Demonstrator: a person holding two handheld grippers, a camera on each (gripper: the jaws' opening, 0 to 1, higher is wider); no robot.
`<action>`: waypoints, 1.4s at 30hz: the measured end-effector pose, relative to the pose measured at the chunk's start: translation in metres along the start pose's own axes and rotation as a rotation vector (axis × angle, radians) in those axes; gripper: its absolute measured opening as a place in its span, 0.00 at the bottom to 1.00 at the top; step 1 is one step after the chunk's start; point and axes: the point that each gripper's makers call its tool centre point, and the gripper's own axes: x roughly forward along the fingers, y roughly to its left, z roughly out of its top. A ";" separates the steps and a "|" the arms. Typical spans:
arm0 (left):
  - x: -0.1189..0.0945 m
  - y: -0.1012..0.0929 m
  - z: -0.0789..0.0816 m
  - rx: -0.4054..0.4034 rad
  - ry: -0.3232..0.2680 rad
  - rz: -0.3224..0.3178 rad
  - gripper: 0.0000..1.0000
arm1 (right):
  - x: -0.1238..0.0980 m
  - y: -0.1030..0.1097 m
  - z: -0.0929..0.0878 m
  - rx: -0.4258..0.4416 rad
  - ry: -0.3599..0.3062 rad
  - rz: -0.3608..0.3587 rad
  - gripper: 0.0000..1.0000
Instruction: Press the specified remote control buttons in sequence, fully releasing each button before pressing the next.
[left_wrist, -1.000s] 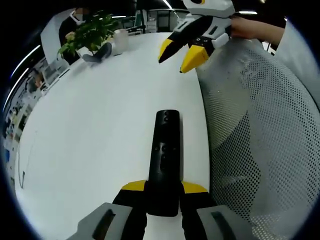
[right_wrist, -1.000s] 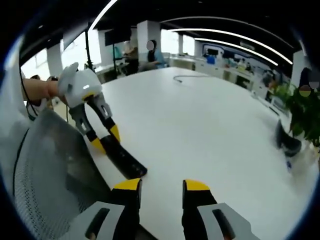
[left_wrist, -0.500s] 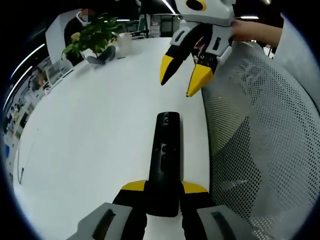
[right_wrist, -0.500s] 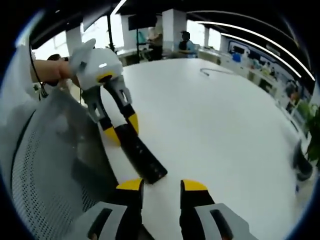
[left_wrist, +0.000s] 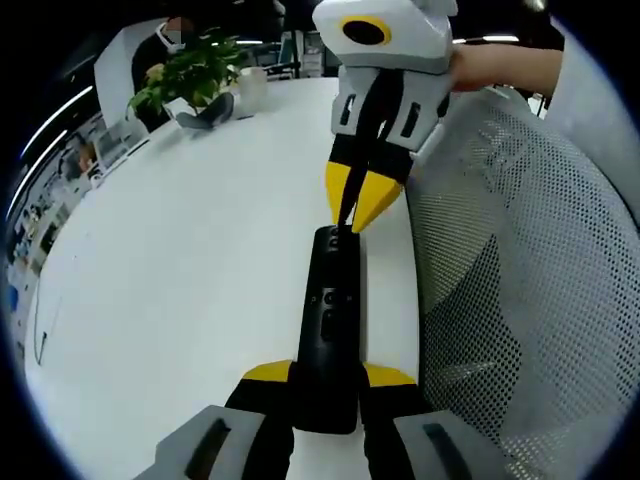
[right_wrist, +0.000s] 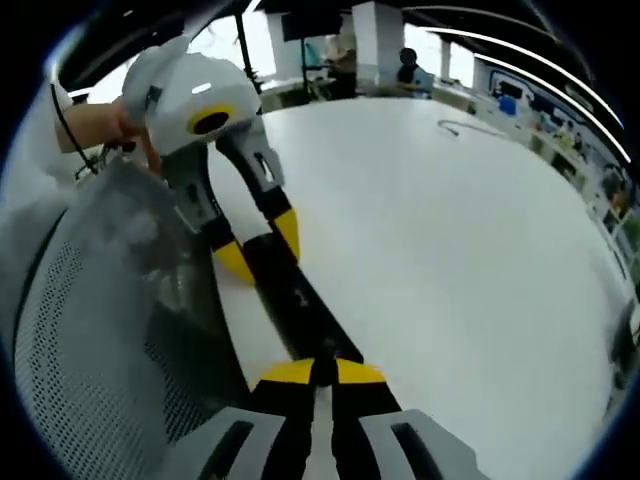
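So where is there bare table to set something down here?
The white table is bare between the remote and the potted plant. It is crowded around the remote's far end, at the right gripper and mesh chair back.

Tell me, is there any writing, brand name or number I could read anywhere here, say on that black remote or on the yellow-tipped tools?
None can be read.
Remote control: its buttons show as small marks, too blurred to make out any symbol.
Left gripper and right gripper: yellow tips and grey bodies, no lettering visible.
White table: bare, no text.
Background shelves and screens: too small and blurred to read.
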 end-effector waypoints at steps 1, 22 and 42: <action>0.000 0.000 0.000 -0.001 -0.002 0.001 0.24 | 0.000 0.000 -0.001 0.007 -0.001 -0.006 0.00; -0.001 -0.001 0.000 -0.062 -0.109 0.045 0.24 | 0.003 0.018 -0.017 -0.071 0.077 0.018 0.00; -0.003 -0.007 0.000 0.074 -0.147 -0.057 0.24 | -0.002 -0.001 -0.002 -0.086 0.054 0.006 0.00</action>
